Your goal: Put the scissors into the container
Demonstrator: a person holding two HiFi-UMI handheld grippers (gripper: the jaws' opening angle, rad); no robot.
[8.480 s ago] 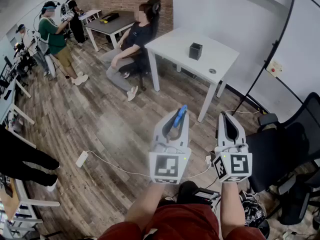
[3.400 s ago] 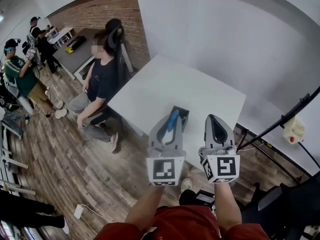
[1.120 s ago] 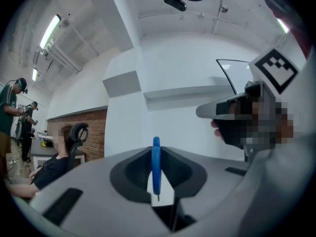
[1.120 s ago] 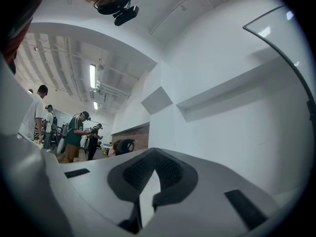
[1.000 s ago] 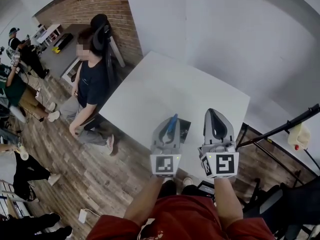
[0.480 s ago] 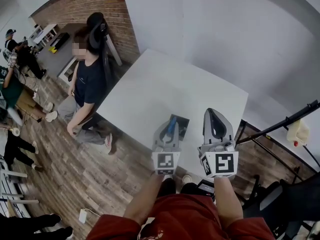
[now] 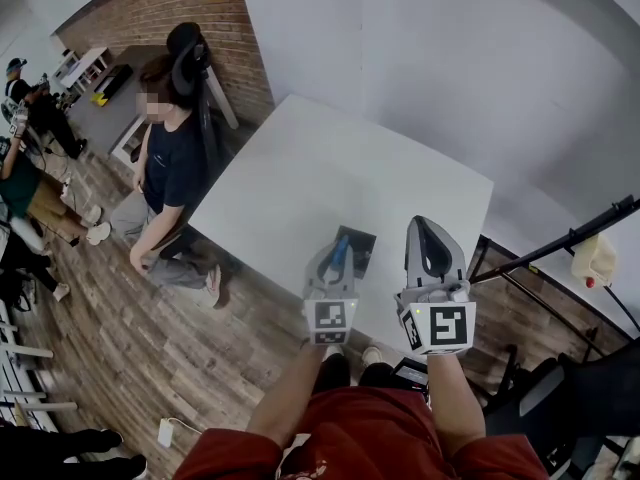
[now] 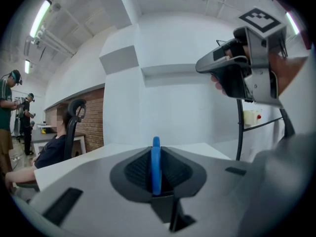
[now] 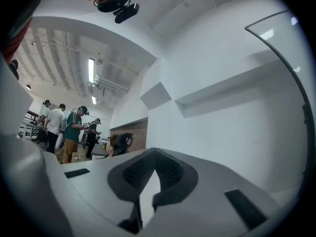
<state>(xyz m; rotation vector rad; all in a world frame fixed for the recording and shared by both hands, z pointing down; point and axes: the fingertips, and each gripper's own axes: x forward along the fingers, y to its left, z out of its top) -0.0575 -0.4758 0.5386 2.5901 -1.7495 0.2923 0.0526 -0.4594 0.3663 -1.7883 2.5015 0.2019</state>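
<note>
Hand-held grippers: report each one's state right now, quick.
Left hand-held gripper: closed on the blue scissors.
Right hand-held gripper: closed, tips together, nothing held.

This looks like an office or lab room: a white desk (image 7: pixel 330 168), an office chair (image 7: pixel 185 43), a brick wall (image 7: pixel 170 8), a wooden floor (image 7: pixel 120 338), and several people (image 9: pixel 74 127) standing behind.
</note>
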